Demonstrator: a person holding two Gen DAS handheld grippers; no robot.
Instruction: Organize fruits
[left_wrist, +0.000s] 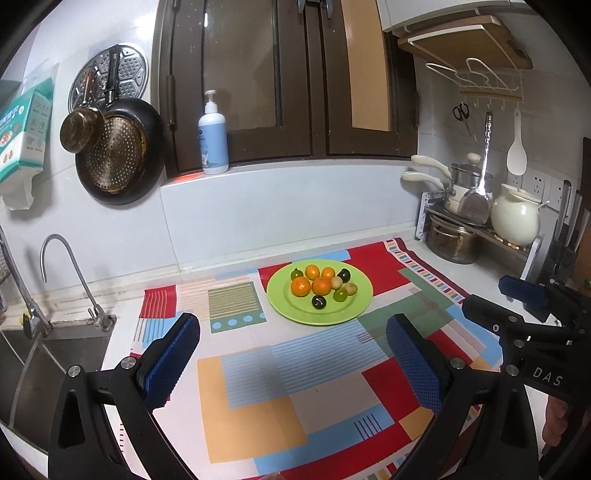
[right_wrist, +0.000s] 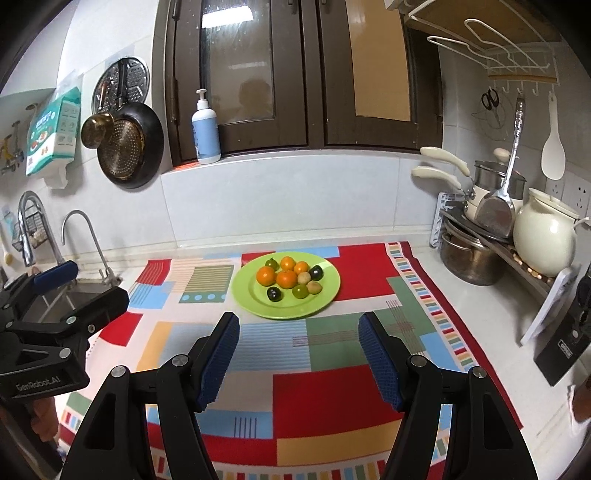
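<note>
- While both tools hang above the counter, a green plate (left_wrist: 291, 314) sits on a colorful mat (left_wrist: 258, 387) with red, blue, orange and green blocks.
- All the fruits lie close together in the middle of the plate.
- Four oranges (left_wrist: 300, 286) are there, bunched up and touching each other.
- Two dark round fruits (left_wrist: 318, 302) sit at the edges of the bunch, one near the front and one toward the back right.
- Two green fruits (left_wrist: 340, 294) and two pale yellow-brown fruits (left_wrist: 336, 283) sit with them too.
- The left gripper (left_wrist: 291, 363) is wide open, with nothing between its blue pads (left_wrist: 170, 363). It hangs over the mat, on the near side of the plate.
- The right gripper (right_wrist: 299, 360) is wide open too, and holds nothing. It also hangs over the mat, near the plate but not touching it.
- A sink with a curved tap (left_wrist: 70, 273) is at the left of the mat.
- Pots (right_wrist: 469, 258) and a white jar (right_wrist: 543, 240) stand on a rack at the right.
- A blue soap bottle (left_wrist: 213, 142) stands on the window ledge behind.
</note>
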